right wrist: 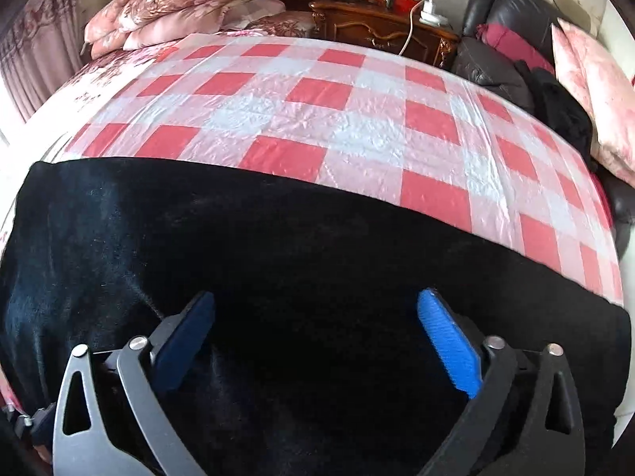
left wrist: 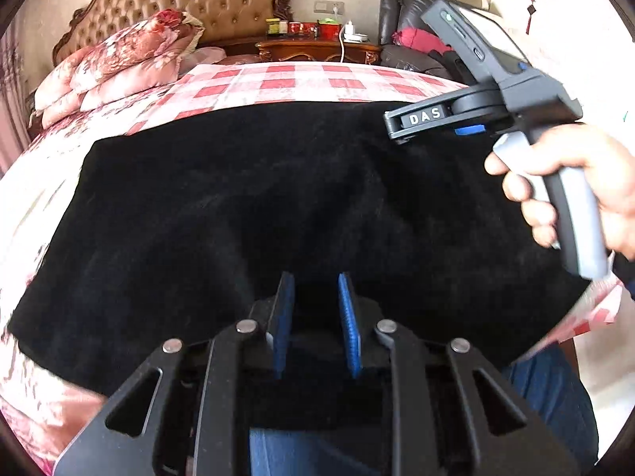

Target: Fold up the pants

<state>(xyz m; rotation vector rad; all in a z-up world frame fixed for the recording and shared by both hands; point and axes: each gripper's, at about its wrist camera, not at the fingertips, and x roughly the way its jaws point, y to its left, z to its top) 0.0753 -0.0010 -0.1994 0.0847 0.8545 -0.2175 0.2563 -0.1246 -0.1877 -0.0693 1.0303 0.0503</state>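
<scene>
The black velvety pants (left wrist: pixel 238 214) lie flat across the near part of the bed, also filling the lower half of the right wrist view (right wrist: pixel 278 261). My left gripper (left wrist: pixel 315 281) hovers over their near edge with its blue pads a small gap apart, nothing between them. My right gripper (right wrist: pixel 315 305) is wide open above the pants, empty. In the left wrist view the right gripper's body (left wrist: pixel 496 91) shows at upper right, held by a hand (left wrist: pixel 587 182) over the pants' far right part.
A red-and-white checked sheet (right wrist: pixel 317 119) covers the bed beyond the pants. Folded floral quilts (left wrist: pixel 119 63) lie by the headboard. A wooden nightstand (right wrist: pixel 381 27) with jars and a dark leather sofa (right wrist: pixel 508 31) with cushions stand behind. The person's jeans (left wrist: pixel 547 388) show at the bed's near edge.
</scene>
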